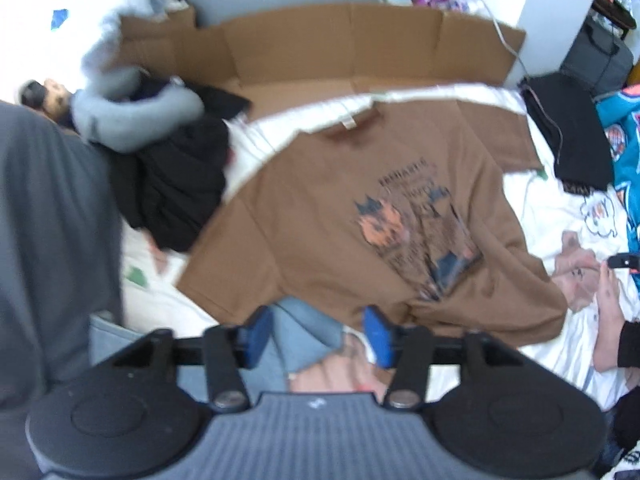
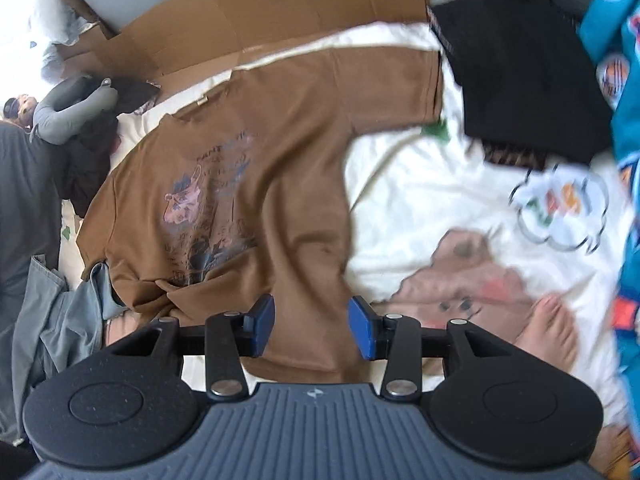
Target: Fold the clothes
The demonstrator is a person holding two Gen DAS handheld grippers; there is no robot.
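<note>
A brown T-shirt with a printed picture lies spread face up on a white printed sheet; it also shows in the right wrist view. My left gripper is open and empty, held above the person's knee in ripped jeans just short of the shirt's hem. My right gripper is open and empty, hovering over the shirt's lower hem, with brown cloth showing between the blue pads.
A black folded garment lies at the right, a teal jersey beyond it. A dark clothes pile with a grey neck pillow sits at the left. Flattened cardboard lies behind. A bare foot rests on the sheet.
</note>
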